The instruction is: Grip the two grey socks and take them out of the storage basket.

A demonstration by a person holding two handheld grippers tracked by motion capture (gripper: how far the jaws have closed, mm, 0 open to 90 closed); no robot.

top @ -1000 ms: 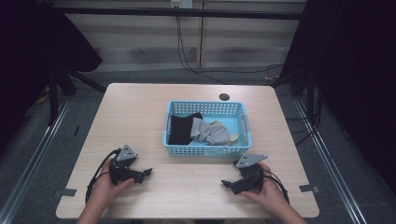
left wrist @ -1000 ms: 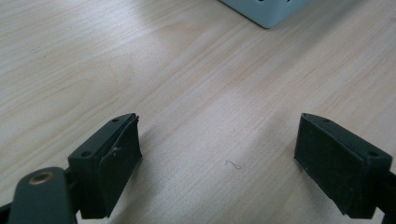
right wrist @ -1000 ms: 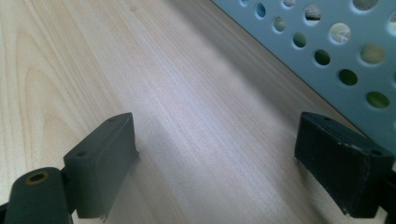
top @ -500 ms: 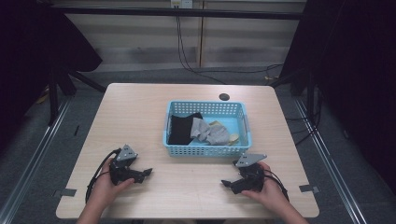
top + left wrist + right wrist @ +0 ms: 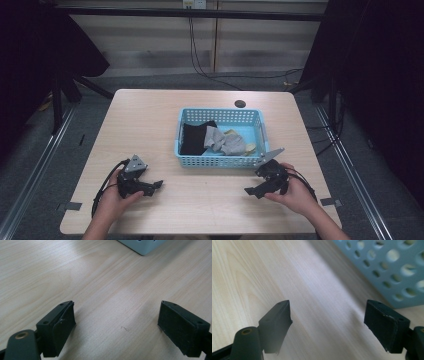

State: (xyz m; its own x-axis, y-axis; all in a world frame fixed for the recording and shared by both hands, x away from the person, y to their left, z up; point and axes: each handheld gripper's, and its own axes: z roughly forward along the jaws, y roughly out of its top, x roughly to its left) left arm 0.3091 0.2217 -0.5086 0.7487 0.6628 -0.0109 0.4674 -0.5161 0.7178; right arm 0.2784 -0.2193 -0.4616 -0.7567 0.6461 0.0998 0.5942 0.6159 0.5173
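Resting low over the near edge of the wooden table (image 5: 150, 115), the left gripper (image 5: 150, 186) and the right gripper (image 5: 253, 190) are held with jaws spread wide and nothing between them. Beyond them, a blue basket (image 5: 220, 161) is seen, with a black cloth (image 5: 192, 137), a grey cloth (image 5: 222, 141) and something yellowish inside. Nothing is judged begun; the contents lie untouched.
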